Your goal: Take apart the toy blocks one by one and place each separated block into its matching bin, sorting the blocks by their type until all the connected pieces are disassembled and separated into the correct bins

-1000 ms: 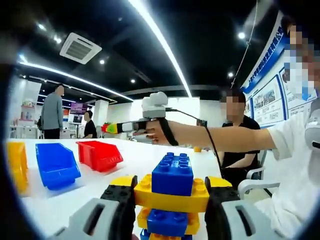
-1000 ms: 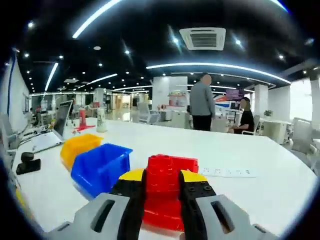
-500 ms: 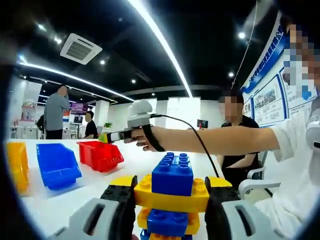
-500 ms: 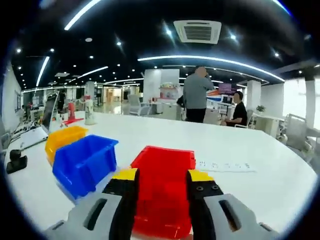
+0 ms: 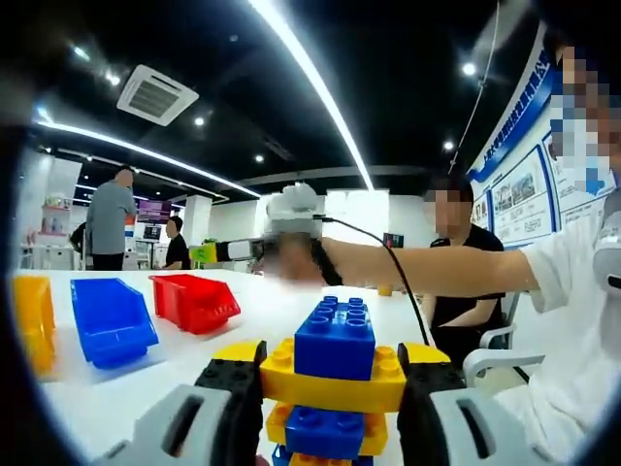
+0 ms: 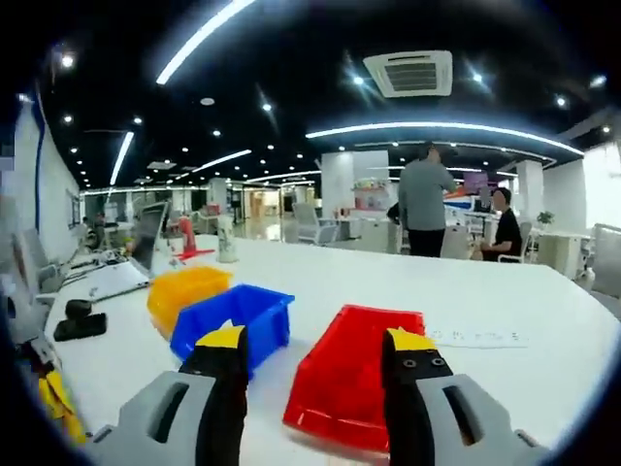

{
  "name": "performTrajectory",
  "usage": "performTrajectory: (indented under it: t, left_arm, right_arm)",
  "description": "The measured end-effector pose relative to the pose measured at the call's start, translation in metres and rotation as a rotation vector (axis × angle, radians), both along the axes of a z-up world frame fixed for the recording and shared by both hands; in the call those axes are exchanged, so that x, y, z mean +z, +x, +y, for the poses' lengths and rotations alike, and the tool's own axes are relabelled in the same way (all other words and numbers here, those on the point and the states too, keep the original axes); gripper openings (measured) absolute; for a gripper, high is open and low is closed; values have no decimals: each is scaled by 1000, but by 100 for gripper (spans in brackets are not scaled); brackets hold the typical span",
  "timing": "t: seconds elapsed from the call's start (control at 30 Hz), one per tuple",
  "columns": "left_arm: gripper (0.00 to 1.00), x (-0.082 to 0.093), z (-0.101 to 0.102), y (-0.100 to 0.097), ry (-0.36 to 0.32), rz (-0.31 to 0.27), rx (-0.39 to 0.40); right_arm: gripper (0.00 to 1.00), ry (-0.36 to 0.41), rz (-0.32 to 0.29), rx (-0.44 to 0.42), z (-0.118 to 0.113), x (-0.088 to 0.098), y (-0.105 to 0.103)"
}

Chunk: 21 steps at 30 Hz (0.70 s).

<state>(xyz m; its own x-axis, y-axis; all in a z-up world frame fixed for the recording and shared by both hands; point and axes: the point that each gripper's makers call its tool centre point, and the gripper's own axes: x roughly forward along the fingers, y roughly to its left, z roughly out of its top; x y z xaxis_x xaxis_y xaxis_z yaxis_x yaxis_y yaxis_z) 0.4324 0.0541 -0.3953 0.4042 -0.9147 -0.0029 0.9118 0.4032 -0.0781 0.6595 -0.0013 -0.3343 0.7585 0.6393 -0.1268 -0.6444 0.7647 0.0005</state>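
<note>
Left tongs (image 5: 330,403), low in the frame: grey bodies, black jaws with small screws, yellow tips. Right tongs (image 6: 315,383) look alike; at centre of the left gripper view, a black cable trails from them. White sleeve (image 5: 572,291) at right.

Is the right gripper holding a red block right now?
No: the right gripper is open with nothing between its jaws, over the red bin.

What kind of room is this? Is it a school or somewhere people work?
Probably a big open office or showroom. There's a long white table, a laptop at its far end, ceiling light strips with an air vent, and posters on one wall.
</note>
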Motion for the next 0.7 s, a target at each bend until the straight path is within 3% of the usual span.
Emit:
performTrajectory:
  t: [0.07, 0.13, 0.17, 0.23, 0.33, 0.47, 0.6, 0.7]
  left_arm:
    - [55, 0, 0, 0, 1, 1, -2]
    - [55, 0, 0, 0, -1, 2, -5]
    - [55, 0, 0, 0, -2, 3, -6]
    - [55, 0, -1, 0, -2, 3, -12]
    - [55, 0, -1, 0, -2, 4, -15]
    - [55, 0, -2, -1, 0, 2, -19]
    - [55, 0, -2, -1, -1, -2, -19]
    - [55, -1, -2, -2, 17, -22, -20]
  right_arm:
    - [51, 42, -3, 150, 20, 10, -30]
    - [46, 87, 12, 364, 43, 20, -75]
    - [48, 101, -1, 438, 48, 27, -91]
    - [47, 69, -56, 587, 59, 35, -133]
    - [47, 11, -63, 748, 70, 33, -180]
    - [47, -67, -73, 882, 77, 23, -221]
    - [46, -124, -56, 920, 78, 3, -235]
    - [45, -144, -30, 928, 75, -11, -234]
